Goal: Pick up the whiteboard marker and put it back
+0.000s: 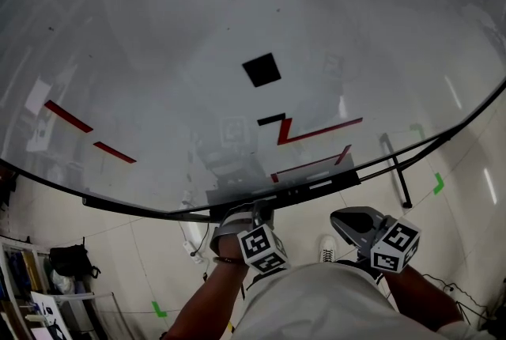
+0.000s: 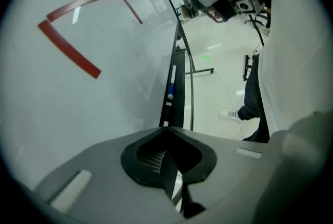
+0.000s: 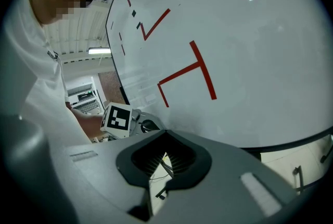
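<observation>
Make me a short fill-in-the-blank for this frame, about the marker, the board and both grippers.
The whiteboard marker lies in the ____ under the whiteboard.
The tape lines on it are ____.
The left gripper and right gripper both have their jaws ____, holding nothing.
Missing words: tray; red; shut.

One whiteboard (image 1: 158, 54), one marker (image 2: 170, 90), two grippers: left gripper (image 2: 166, 132), right gripper (image 3: 165, 134).
</observation>
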Motion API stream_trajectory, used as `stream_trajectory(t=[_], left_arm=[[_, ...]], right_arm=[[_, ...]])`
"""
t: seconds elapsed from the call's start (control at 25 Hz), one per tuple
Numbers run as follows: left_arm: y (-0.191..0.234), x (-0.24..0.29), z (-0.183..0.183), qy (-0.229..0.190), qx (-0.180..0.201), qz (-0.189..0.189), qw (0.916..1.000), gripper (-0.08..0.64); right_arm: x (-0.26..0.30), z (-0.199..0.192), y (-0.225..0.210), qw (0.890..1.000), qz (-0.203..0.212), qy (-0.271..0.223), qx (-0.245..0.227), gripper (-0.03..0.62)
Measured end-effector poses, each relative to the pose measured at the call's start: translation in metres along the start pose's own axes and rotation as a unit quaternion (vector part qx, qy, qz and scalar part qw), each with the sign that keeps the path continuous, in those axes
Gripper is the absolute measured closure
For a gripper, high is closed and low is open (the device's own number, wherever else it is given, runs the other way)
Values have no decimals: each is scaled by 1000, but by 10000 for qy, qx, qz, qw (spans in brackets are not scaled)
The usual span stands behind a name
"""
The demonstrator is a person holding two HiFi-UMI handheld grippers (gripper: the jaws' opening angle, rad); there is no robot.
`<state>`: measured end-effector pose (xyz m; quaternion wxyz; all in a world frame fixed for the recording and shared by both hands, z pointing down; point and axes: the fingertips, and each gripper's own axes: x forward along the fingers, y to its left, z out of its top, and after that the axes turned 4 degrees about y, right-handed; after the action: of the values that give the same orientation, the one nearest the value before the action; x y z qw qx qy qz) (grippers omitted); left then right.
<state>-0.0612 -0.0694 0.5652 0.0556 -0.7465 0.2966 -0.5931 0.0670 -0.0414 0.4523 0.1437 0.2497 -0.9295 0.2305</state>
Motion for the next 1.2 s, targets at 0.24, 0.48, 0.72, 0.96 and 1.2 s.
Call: stream_trajectory(t=[0.24, 0.48, 0.72, 0.96, 1.2], left_arm=[[6, -26, 17, -1002, -1292, -333, 9860, 543], [7, -39, 20, -1550, -2042, -667, 9643, 543], [7, -50, 31, -1977, -2225, -780, 9515, 543], [15, -78, 56, -3089, -2929, -1292, 8956, 545], [18, -96, 66, -3572, -3100, -1506, 8681, 545]], right_arm=[[2, 3, 2, 10000, 45, 25, -71, 591], [7, 4, 5, 9998, 120, 67, -121, 591], [9, 6, 4, 9998, 126, 76, -130, 591], [11, 6, 5, 9998, 143, 46, -104, 591], [8, 4, 1, 9999, 124, 23, -44, 591]])
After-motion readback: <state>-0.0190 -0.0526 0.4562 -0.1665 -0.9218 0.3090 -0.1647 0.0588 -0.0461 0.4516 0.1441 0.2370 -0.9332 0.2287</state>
